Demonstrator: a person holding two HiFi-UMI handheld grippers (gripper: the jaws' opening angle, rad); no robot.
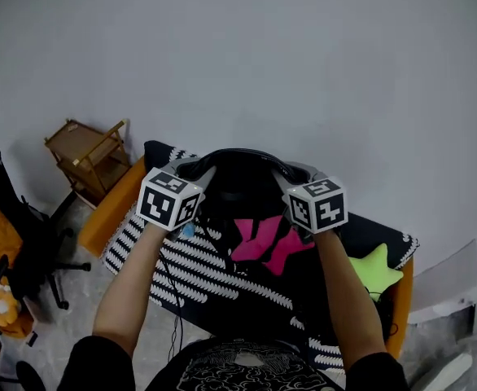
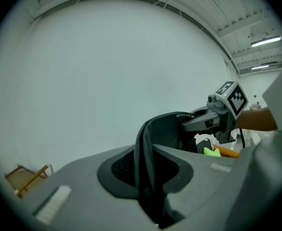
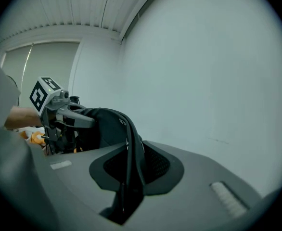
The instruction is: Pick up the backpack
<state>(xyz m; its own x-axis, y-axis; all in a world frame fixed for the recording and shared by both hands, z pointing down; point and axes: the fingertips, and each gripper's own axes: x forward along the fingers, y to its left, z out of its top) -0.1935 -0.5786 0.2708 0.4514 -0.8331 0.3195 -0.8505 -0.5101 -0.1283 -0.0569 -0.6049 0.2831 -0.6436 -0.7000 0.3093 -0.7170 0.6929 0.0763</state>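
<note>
Head view: left gripper (image 1: 196, 169) and right gripper (image 1: 291, 173) hold the black backpack (image 1: 240, 187) by its top strap (image 1: 238, 153), over a striped blanket (image 1: 222, 277) near a wooden rack (image 1: 88, 155) and bare wall (image 1: 304, 55); left gripper view: jaws clamped on the strap; right gripper view: likewise nearly shut on it; lifting looks under way; next, raise both ends evenly.
</note>
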